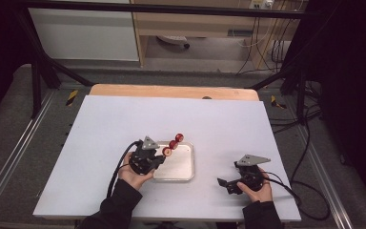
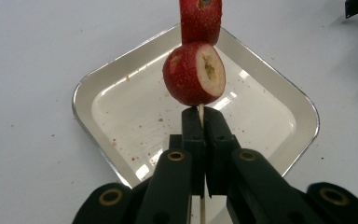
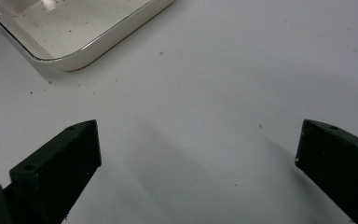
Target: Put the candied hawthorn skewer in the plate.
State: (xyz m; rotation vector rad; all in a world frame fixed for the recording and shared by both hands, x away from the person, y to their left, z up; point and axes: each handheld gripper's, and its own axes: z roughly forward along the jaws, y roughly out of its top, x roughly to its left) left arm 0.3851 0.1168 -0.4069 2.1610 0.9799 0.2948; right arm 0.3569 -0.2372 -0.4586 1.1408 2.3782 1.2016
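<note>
A lab or recording rig rather than a home: the white table in the middle of the frame stands inside a black metal frame whose struts cross the top and upper left. Loose cables hang at the upper right, yellow-black hazard tape marks the floor rails, and pale cabinets line the top edge

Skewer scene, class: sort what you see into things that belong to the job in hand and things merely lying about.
Part of the job:
- left gripper, shut on the skewer
- red fruit pieces threaded on the skewer
- white tray beneath them
- right gripper, open over the table

Lying about:
- crumbs in the tray
- cables on the floor
</note>
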